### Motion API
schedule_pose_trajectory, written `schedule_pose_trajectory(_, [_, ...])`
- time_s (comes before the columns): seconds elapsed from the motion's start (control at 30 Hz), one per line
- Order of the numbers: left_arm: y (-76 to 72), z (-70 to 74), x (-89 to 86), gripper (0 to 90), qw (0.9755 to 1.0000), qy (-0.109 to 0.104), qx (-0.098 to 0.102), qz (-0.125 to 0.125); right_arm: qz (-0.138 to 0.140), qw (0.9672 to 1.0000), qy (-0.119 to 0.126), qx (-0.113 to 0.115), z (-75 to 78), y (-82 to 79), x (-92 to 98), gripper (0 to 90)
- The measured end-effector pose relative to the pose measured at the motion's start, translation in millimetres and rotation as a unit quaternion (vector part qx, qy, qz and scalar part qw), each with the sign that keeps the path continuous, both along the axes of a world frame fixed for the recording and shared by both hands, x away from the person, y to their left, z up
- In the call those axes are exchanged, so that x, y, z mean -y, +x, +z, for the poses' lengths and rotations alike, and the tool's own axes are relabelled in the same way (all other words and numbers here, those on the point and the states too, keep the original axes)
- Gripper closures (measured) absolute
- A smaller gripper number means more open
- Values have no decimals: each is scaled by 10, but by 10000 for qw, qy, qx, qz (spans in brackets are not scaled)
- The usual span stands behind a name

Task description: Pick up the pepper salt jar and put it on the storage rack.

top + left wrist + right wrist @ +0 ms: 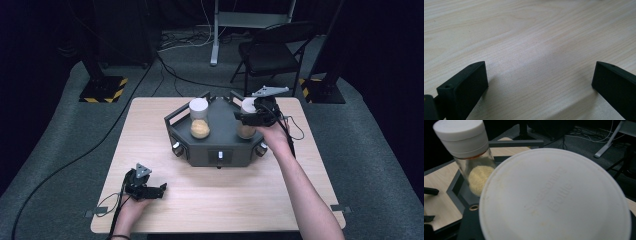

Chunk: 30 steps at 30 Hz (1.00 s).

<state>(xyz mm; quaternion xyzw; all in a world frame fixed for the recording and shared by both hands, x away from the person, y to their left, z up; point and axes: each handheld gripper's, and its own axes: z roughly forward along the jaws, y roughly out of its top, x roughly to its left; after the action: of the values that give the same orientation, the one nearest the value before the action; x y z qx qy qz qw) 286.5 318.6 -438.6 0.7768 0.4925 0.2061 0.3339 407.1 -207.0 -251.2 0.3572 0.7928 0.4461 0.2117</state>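
Right of centre in the high view, the right gripper point(246, 119) is clamped on a seasoning bottle point(246, 122) at the right side of the dark tray point(220, 150). Lower left, the left gripper point(159, 190) rests on the table point(225, 200), jaws wide apart with nothing between them.

In the high view, the left claw point(161, 189) sits in the lower left of the frame, held low by the left hand point(131, 206), pointing toward the right. Its jaws stand wide apart with nothing between them. The right forearm point(305, 192) reaches up from the lower right; the right hand point(274, 135) holds the right claw point(240, 117) right of centre, pointing left, jaws clamped.
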Motion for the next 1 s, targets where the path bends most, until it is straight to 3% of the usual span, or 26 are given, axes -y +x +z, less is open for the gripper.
schedule_pose_trajectory(0.3, [7,1,2,0,10000,3,-2,-26,-142,9997,-98,-144,-58,153,-126,339])
schedule_pose_trajectory(0.6, [6,-2,2,0,10000,-9,2,-19,-68,9995,-59,-308,-59,249,-143,324])
schedule_pose_trajectory(0.67, [6,-2,2,0,10000,-11,2,-18,-86,9995,-92,-292,-21,228,-143,258])
schedule_pose_trajectory(0.77, [6,-2,2,0,10000,-10,2,-18,-97,9997,-23,-230,-4,182,-110,234])
schedule_pose_trajectory(0.87, [5,-2,2,0,10000,-9,2,-18,-112,9998,-8,-136,44,62,-55,153])
schedule_pose_trajectory(1.0, [5,-2,2,0,10000,-10,2,-18,-102,9999,37,-95,54,-23,16,127])
